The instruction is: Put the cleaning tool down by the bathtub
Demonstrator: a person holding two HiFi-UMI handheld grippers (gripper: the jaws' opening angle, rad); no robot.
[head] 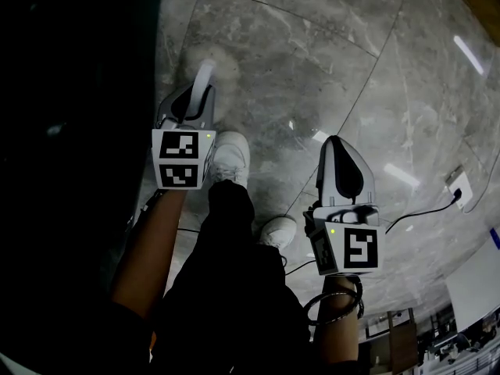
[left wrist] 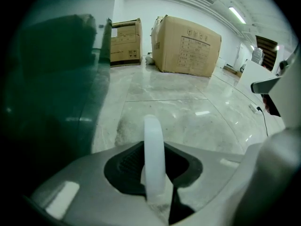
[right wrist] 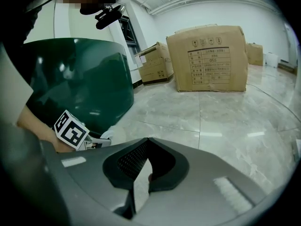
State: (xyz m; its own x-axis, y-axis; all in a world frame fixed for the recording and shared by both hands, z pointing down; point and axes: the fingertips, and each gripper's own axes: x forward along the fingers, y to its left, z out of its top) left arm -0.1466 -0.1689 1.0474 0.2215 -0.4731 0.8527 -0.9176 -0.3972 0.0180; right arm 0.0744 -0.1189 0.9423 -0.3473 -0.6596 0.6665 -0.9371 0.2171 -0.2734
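Closest in, looking straight down: two white shoes (head: pixel 231 156) on the grey marble floor (head: pixel 312 61). The right gripper (head: pixel 339 147) hangs at about 4 o'clock from them. Its jaws are drawn together to a thin sliver with nothing between them.

Over at 10 o'clock from the shoes is the left gripper (head: pixel 196 98), and it's got the goods: its jaws are clamped on the white handle (left wrist: pixel 154 154) of the cleaning tool (head: pixel 206 73). The handle runs out toward 12 o'clock. The tool's fluffy head (left wrist: pixel 123 129) is right down at the floor, though whether it touches is hard to call.

Just to the tool's 9 o'clock rises the dark green bathtub (left wrist: pixel 51 88), close beside the fluffy head. The right gripper view shows that same green wall at its 10 o'clock.

A black cable (head: pixel 418 212) trails across the floor at 3 o'clock of the right gripper.

Far off at 12 o'clock, against the white wall, stand a large cardboard box (left wrist: pixel 188 46) and a smaller box (left wrist: pixel 125 42) to its left.
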